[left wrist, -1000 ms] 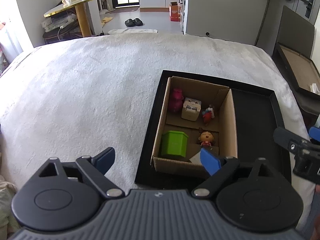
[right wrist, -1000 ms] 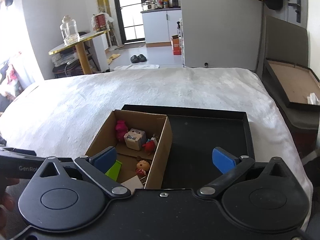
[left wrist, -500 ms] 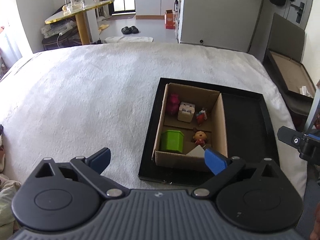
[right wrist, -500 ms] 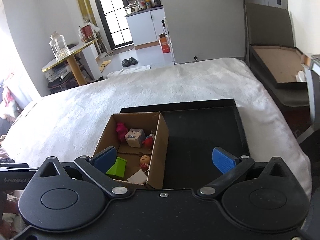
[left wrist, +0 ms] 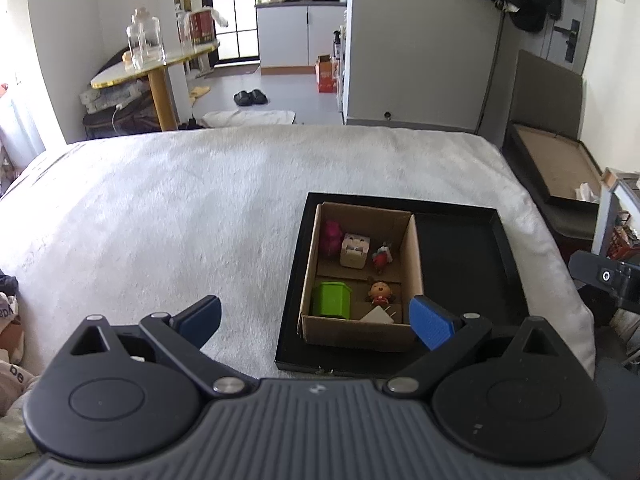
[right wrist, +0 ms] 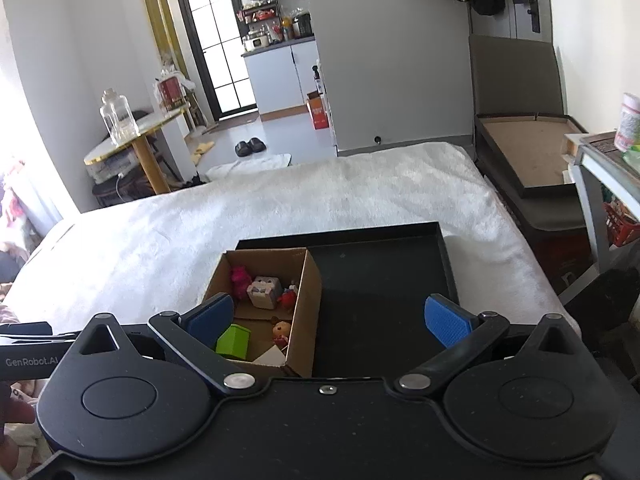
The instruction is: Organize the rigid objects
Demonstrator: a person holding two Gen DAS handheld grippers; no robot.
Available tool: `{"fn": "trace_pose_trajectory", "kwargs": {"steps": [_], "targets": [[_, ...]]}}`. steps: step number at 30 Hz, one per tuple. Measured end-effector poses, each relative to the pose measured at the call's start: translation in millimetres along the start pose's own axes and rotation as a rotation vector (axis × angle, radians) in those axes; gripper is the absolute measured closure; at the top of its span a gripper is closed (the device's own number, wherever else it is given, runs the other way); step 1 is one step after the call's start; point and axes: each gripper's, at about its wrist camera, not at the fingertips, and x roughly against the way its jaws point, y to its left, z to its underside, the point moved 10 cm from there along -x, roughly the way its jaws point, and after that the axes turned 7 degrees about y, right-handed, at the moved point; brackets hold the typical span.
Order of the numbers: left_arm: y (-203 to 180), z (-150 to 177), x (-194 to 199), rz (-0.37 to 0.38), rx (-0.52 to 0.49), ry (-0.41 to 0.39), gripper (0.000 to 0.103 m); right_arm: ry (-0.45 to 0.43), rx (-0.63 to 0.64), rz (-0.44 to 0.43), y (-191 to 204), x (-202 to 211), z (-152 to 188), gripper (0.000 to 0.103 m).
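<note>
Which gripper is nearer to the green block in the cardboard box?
Left, by a slight margin as far as can be judged. The left gripper hangs open in front of the green block, almost in line with it. The right gripper is open over the black tray, right of the block.

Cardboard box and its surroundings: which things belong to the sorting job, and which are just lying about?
Job: cardboard box, black tray, green block, pink toy, beige cube, two small figurines.

Lying about: glass jar, slippers, round table.

Tray point(left wrist: 504, 236) on bed point(left wrist: 180, 216), cardboard box point(left wrist: 414, 260) in its left half, toys point(left wrist: 354, 250) inside
</note>
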Motion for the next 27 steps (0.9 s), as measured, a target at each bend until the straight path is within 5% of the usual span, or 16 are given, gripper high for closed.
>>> {"fn": "trace_pose_trajectory", "kwargs": {"steps": [27], "targets": [[15,24,98,0.021,0.010,-0.147,0.002,-0.091,0.103,0.025,32,100,14,0.000]]}}
